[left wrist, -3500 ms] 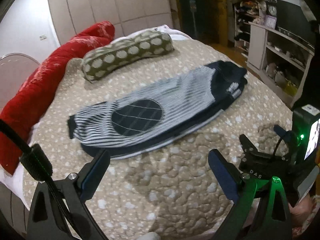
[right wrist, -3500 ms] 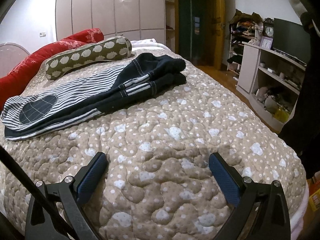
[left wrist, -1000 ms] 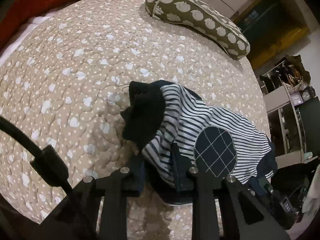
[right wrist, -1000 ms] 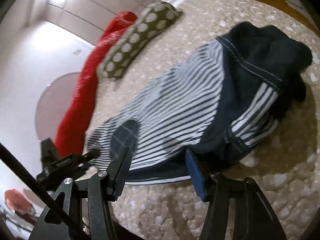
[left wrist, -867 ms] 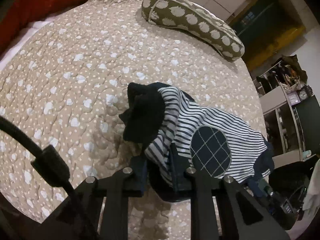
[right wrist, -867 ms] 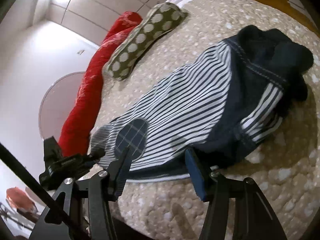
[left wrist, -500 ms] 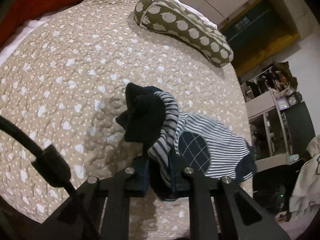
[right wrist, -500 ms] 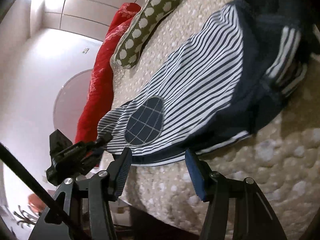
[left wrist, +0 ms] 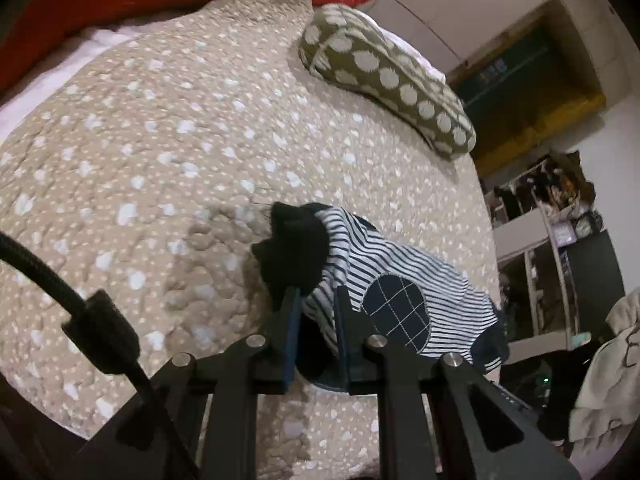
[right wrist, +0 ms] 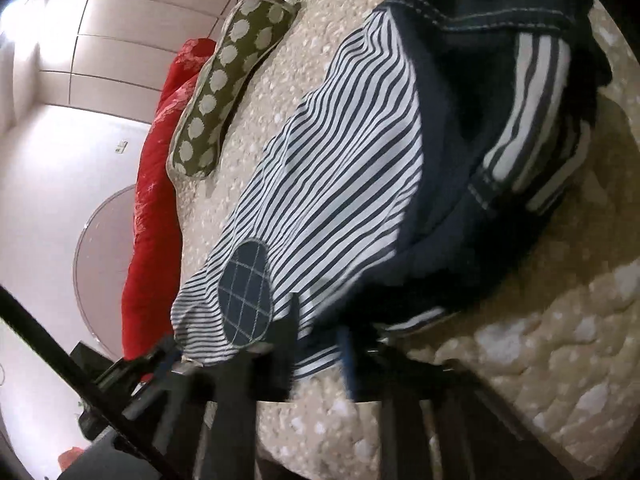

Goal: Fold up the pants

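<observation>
The pants are navy-and-white striped with a dark checked knee patch and lie on the beige quilted bed. My left gripper is shut on the dark cuff end and holds it lifted off the quilt. In the right wrist view the pants fill the middle, with the knee patch low and the dark waistband at top right. My right gripper is shut on the pants' near lower edge. The left gripper's body shows at lower left.
A green pillow with white dots lies at the far side of the bed, also in the right wrist view. A long red bolster runs along the bed's edge. Shelves with clutter stand beyond the bed.
My right gripper has closed on the pants' near edge. My left gripper has stayed shut and carried the cuff end higher. Both views have tilted.
</observation>
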